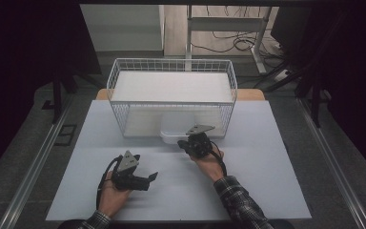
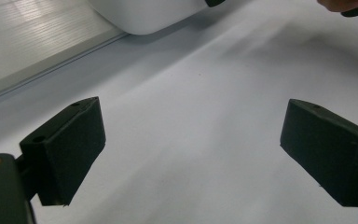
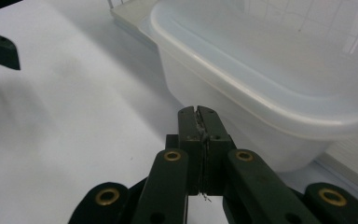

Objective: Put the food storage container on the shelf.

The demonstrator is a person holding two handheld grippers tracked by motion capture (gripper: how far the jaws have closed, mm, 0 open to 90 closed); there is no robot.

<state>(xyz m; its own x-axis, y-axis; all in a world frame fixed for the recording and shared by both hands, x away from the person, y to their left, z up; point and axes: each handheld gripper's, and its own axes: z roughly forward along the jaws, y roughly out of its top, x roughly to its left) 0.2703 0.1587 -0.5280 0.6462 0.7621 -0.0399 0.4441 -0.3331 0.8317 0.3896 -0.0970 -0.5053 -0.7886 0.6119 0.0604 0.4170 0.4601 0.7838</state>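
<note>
A translucent white plastic container (image 1: 174, 135) with a lid stands at the bottom front of a white wire basket (image 1: 119, 81), its near end sticking out toward me. My right gripper (image 1: 183, 142) is low on the table just in front of that end. In the right gripper view its jaws (image 3: 199, 114) are pressed together with nothing between them, a little short of the container's wall (image 3: 242, 107). My left gripper (image 1: 150, 180) lies lower left on the table, pointing right. Its jaws (image 2: 193, 105) stand wide apart over bare table, holding nothing.
The pale grey table top (image 1: 267, 157) reaches out to both sides of the hands. A flat white board (image 1: 171, 86) covers the basket's upper part. Dark stands, cables and a desk frame (image 1: 228, 24) are on the floor beyond the table.
</note>
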